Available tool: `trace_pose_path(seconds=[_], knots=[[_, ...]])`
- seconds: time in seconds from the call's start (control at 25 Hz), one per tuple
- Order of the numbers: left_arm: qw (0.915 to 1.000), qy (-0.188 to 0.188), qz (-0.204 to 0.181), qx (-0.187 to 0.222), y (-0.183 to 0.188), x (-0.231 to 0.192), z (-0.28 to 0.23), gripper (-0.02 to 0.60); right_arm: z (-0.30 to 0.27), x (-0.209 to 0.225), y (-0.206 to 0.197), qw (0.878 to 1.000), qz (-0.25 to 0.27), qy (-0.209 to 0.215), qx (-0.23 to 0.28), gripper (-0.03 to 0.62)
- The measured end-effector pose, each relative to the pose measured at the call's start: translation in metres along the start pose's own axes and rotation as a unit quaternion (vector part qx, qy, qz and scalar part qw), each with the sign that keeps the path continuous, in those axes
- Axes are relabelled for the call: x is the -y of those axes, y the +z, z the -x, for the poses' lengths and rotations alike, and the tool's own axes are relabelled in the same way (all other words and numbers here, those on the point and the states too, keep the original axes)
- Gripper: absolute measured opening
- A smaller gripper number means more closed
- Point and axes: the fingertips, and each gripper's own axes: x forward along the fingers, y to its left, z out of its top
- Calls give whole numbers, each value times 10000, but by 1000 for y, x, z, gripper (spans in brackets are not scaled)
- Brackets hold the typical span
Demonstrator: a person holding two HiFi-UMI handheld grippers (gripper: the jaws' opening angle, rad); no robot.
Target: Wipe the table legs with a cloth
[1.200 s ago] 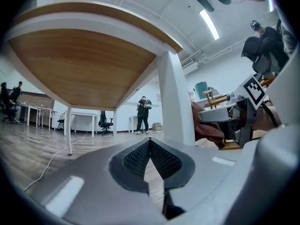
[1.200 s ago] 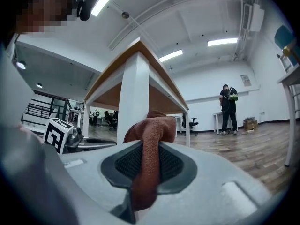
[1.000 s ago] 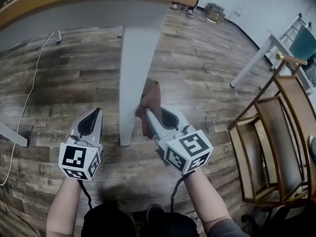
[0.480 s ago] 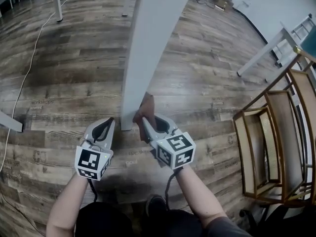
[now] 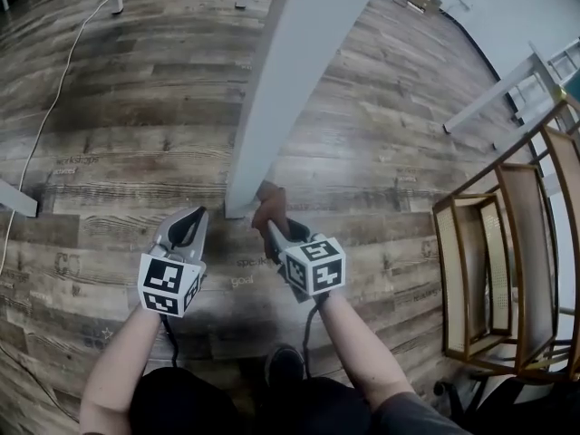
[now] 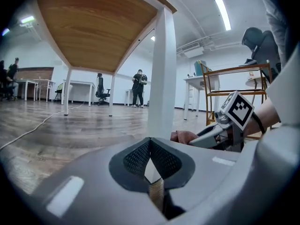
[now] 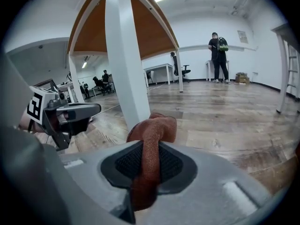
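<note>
A white square table leg [image 5: 276,89] stands on the wood floor, also seen in the left gripper view [image 6: 162,74] and the right gripper view [image 7: 123,64]. A rust-brown cloth [image 5: 268,204] is bunched against the foot of the leg on its right side. My right gripper [image 5: 275,225] is shut on the cloth [image 7: 151,146], low near the floor. My left gripper [image 5: 185,227] is shut with nothing in it [image 6: 151,161], just left of the leg's foot. The cloth [image 6: 185,136] shows beside the leg in the left gripper view.
A wooden rack [image 5: 507,243] stands at the right. Another white table's legs [image 5: 489,93] are at the upper right. A cable [image 5: 41,134] runs over the floor at the left. A foot [image 5: 285,365] is below the grippers. A person [image 7: 218,55] stands far off.
Both grippers have gone down the leg to its foot. The cloth slid from mid-leg to the floor end. The head view now looks further down.
</note>
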Motion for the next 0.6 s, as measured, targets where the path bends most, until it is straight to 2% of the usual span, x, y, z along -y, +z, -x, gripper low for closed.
trace_pose_path(seconds=[0.4,0.6], knots=[[9997,-67,-163,-194,-10,0,8,20,-38,-2,-47,9977,67,174,-654,64],[9996,-87,-66,-245,-14,-3,11,20,-44,-1,-57,9966,91,126,-813,64]])
